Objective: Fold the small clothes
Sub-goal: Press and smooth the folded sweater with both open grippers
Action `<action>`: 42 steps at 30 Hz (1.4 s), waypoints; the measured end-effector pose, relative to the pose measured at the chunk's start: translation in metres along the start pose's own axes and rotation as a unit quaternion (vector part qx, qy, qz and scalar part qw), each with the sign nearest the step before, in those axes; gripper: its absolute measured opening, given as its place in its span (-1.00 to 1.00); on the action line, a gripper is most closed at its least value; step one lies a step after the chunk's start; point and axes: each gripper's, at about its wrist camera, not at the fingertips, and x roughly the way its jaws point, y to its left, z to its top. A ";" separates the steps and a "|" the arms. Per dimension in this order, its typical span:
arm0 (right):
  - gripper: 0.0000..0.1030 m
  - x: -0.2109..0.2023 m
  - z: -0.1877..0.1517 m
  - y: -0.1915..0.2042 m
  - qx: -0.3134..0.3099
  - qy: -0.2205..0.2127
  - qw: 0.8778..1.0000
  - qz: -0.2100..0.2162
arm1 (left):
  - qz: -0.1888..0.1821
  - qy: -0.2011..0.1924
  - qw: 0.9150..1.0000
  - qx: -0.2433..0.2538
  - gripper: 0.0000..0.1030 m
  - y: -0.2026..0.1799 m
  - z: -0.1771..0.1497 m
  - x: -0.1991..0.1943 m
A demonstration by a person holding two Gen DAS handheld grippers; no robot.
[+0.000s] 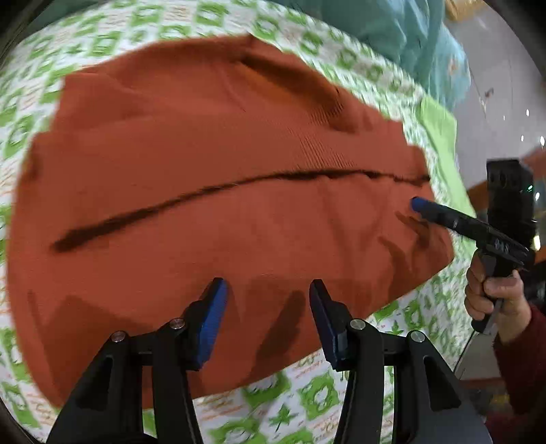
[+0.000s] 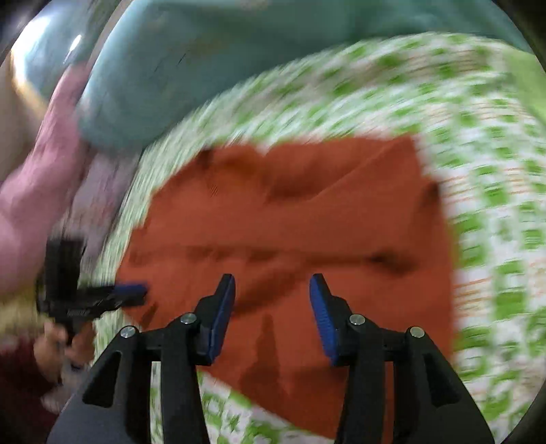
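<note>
A rust-orange knit garment [image 1: 211, 177] lies spread on a green-and-white patterned sheet [image 1: 307, 399], with a dark fold line across its middle. My left gripper [image 1: 268, 290] is open and empty, just above the garment's near edge. My right gripper [image 2: 272, 285] is open and empty above the same garment [image 2: 307, 211]; its view is motion-blurred. In the left wrist view the right gripper's blue tip [image 1: 418, 204] hovers over the garment's right end. The left gripper [image 2: 136, 290] shows at the left edge of the right wrist view, over the garment's left end.
A teal bundle of fabric [image 1: 392, 30] lies beyond the sheet; it also shows in the right wrist view [image 2: 191, 68]. A plain green cloth edge [image 1: 440, 143] hangs at the sheet's right side. A pink fabric [image 2: 44, 164] lies at left.
</note>
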 end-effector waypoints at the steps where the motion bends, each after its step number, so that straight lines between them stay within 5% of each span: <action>1: -0.08 0.011 -0.001 0.005 -0.012 0.017 1.000 0.007 | 0.001 0.000 1.000 0.005 -0.01 -0.002 0.001 0.003; 4: -0.08 0.039 0.000 0.015 -0.037 0.061 0.997 0.024 | -0.002 0.003 1.000 0.011 0.09 -0.004 0.014 0.011; 8: -0.08 0.054 0.009 0.015 -0.066 0.068 0.995 -0.002 | 0.001 0.003 1.000 0.030 0.05 0.000 0.030 0.014; 15: -0.12 0.034 0.052 -0.029 -0.029 -0.009 0.997 -0.068 | 0.029 -0.014 0.999 0.032 -0.31 0.024 0.071 0.004; 19: -0.12 0.013 0.079 -0.051 0.010 -0.069 0.992 -0.105 | 0.088 -0.046 0.995 0.021 -0.30 0.042 0.110 -0.008; 27: -0.12 -0.007 0.103 -0.078 0.075 -0.116 0.981 -0.136 | 0.125 -0.103 0.985 -0.049 -0.19 0.076 0.169 -0.031; 30: -0.11 -0.022 0.098 -0.081 0.090 -0.137 0.976 -0.141 | 0.161 -0.120 0.977 -0.071 0.23 0.082 0.170 -0.041; 36: -0.11 -0.043 0.088 -0.089 0.127 -0.152 0.968 -0.156 | 0.168 -0.130 0.969 -0.122 0.25 0.104 0.145 -0.070; 42: -0.11 -0.062 0.056 -0.064 0.128 -0.152 0.969 -0.147 | 0.169 -0.145 0.957 -0.184 0.37 0.125 0.084 -0.103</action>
